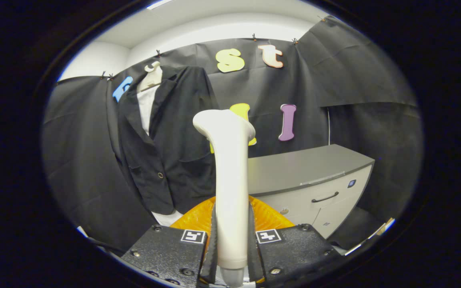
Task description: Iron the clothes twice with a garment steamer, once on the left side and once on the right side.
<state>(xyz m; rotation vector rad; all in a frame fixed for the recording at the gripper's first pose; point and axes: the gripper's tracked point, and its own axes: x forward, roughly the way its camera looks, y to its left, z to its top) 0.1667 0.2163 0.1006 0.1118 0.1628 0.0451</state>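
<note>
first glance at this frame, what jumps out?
The pale garment steamer standing upright, clamped between the fingers of the claw, its head rising toward the wall. Beyond it and to one side, a black jacket hangs on a hanger against the dark cloth wall. On the other side sits a grey cabinet with a drawer handle.

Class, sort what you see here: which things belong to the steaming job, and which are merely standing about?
Belong to the job:
- garment steamer, clamped between the gripper fingers
- black jacket hanging beyond, over a white shirt

Standing about:
- grey cabinet, beside the jacket
- orange object behind the fingers
</note>
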